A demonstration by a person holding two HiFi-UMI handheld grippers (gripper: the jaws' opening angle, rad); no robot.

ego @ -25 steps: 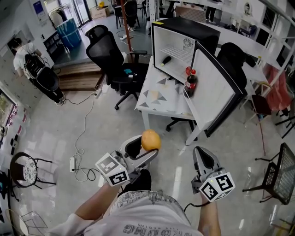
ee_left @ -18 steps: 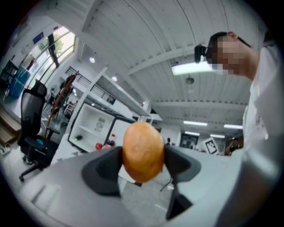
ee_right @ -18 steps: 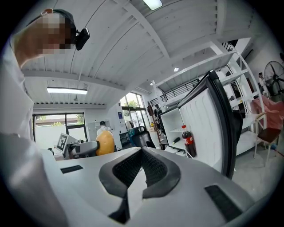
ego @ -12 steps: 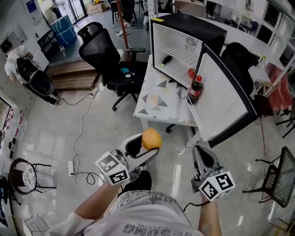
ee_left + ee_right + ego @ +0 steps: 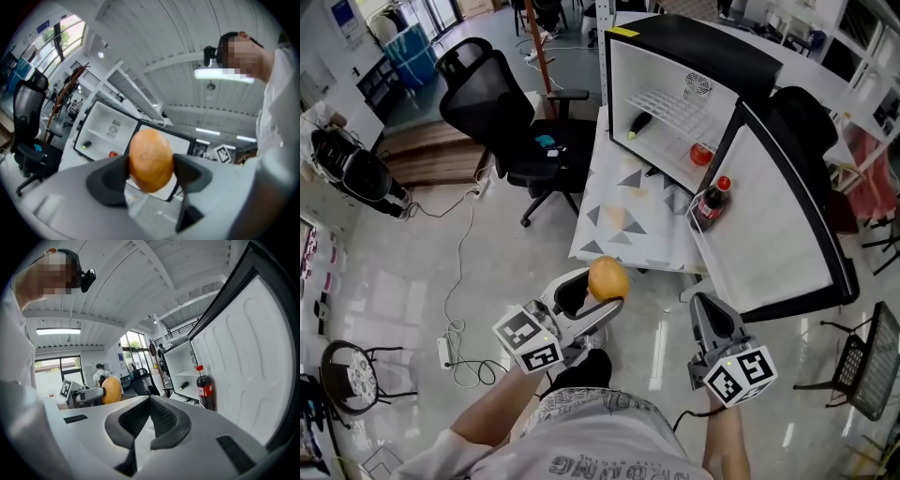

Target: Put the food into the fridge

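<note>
Orange round fruit clamped between the pads of the left gripper, held above the floor, well short of the black, white-lined mini fridge. We note the fridge door open, with a red-capped cola bottle in its rack. Right gripper: jaws together, nothing between them.

Left of the table we see a black chair; farther left, a power strip and a stool on the floor.

Glossy pale floor, black office chair, triangle-patterned table, white ribbed ceiling.
</note>
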